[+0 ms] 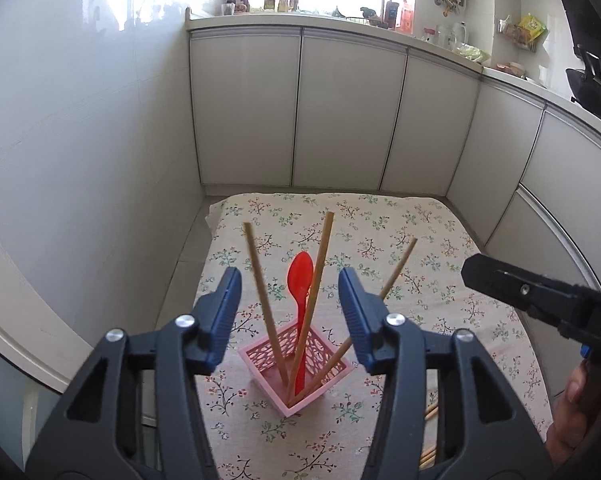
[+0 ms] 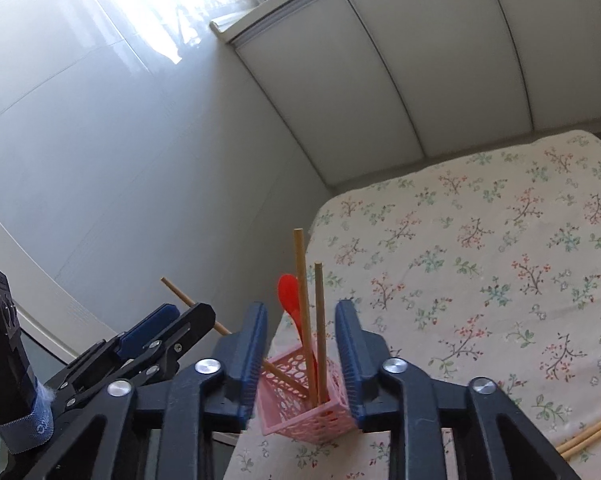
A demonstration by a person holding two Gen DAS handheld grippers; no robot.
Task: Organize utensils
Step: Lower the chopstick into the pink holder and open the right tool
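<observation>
3 chopsticks (image 1: 262,300) and 1 red spoon (image 1: 299,280) stand in 1 pink basket (image 1: 327,376) on the flowered tabletop (image 1: 440,240). In the left wrist view the left tool (image 1: 290,304) hangs above and just short of the basket, its 2 blue pads (image 1: 224,316) apart with nothing pressed between them; the basket and the sticks show through the gap. From left to right: 1 chopstick leans left, the spoon stands bowl up, 1 chopstick crosses in front of the spoon, and 1 leans right, passing behind the right pad. The right tool (image 1: 532,300) enters from the right edge, seen side-on there, with part of a hand (image 1: 572,416) below it.

In the right wrist view the left tool (image 2: 168,322) sits at the lower left, partly covering the left-leaning chopstick (image 2: 176,291). The right tool (image 2: 300,344) stands open around the basket (image 2: 300,420), its pads (image 2: 256,352) flanking the basket's sides; whether they touch it cannot be told. The spoon (image 2: 288,296) and 2 upright chopsticks rise between them.

More chopsticks (image 2: 588,436) lie on the tabletop (image 2: 500,240) at the lower right, cut off by the tool and the frame edge; at least 2 show, the full count unclear.
</observation>
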